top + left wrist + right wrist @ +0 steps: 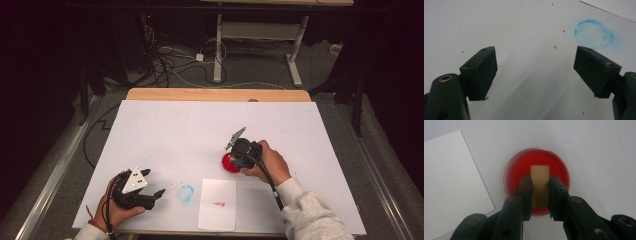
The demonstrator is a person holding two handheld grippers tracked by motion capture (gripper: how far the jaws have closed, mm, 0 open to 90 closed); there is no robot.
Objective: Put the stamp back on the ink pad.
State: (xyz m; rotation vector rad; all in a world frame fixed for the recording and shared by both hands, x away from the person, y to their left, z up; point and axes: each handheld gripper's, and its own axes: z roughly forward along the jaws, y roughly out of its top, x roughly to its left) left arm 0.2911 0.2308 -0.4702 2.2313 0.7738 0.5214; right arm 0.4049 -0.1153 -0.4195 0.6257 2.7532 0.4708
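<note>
Wooden and pale, the stamp block [539, 185] sits clamped between the right gripper [540, 195]'s jaws, directly over the red ink pad [515, 173], just right of the paper sheet [449, 185]. Nearby, the left gripper [535, 72] rests wide apart, holding nothing, near the blue ring mark [594, 34].

This looks like a lab or recording studio: a wooden table [215, 94] covered by a white board [200, 135] stands among black curtains [45, 60], with loose cables [170, 60] on the grey floor behind it beside a height-adjustable desk frame [260, 35].
</note>
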